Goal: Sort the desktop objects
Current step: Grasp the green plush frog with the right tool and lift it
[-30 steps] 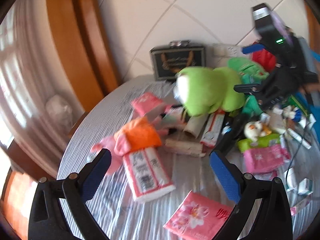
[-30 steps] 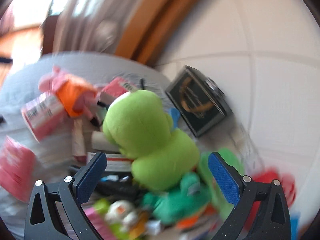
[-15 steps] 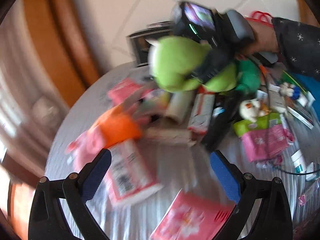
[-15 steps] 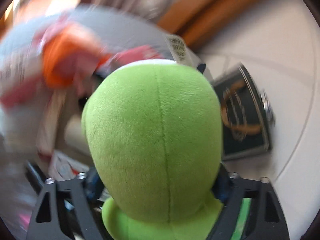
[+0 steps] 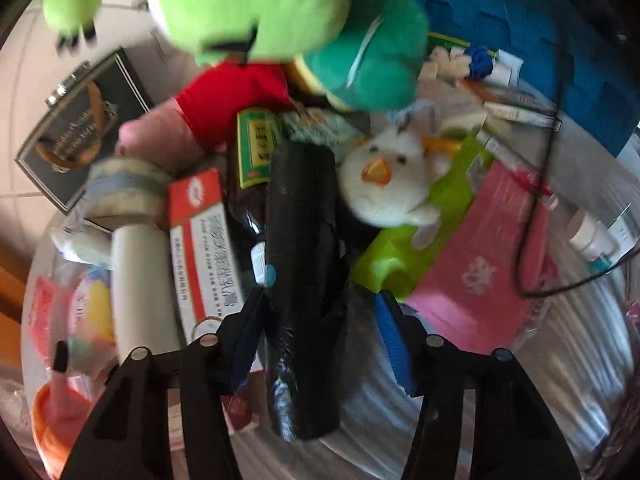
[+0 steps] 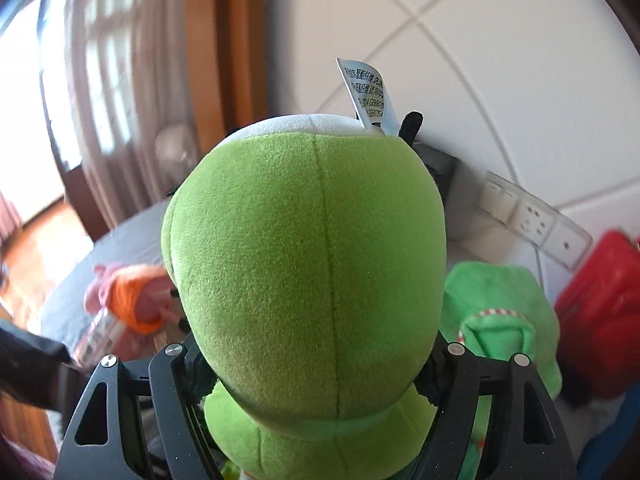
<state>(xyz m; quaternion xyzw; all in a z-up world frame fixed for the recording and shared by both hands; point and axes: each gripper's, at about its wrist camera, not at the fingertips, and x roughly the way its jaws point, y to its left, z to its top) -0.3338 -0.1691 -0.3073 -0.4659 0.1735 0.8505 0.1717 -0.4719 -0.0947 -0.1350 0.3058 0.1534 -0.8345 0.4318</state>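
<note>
My right gripper (image 6: 312, 376) is shut on a lime green plush toy (image 6: 308, 264), held up off the table; the toy fills the right wrist view and also shows at the top of the left wrist view (image 5: 256, 4). My left gripper (image 5: 320, 336) has its blue-padded jaws partly closed around a black plastic roll (image 5: 302, 264) lying in the pile on the table. I cannot tell whether the pads press on the roll. A white chick plush (image 5: 384, 176), a teal plush (image 5: 376, 60) and a red-and-white box (image 5: 204, 240) lie around the roll.
A black framed case (image 5: 80, 128) leans on the tiled wall. Pink packets (image 5: 484, 264), a lime packet (image 5: 404, 252), small tubes (image 5: 588, 236), a black cable (image 5: 532, 240) and a blue cloth (image 5: 540, 40) lie to the right. A darker green plush (image 6: 500, 312), red bag (image 6: 600, 320) and orange-pink plush (image 6: 132, 300) show behind.
My right gripper closed on the lime green plush and lifted it off the pile. My left gripper moved forward and right over the pile and narrowed around the black roll.
</note>
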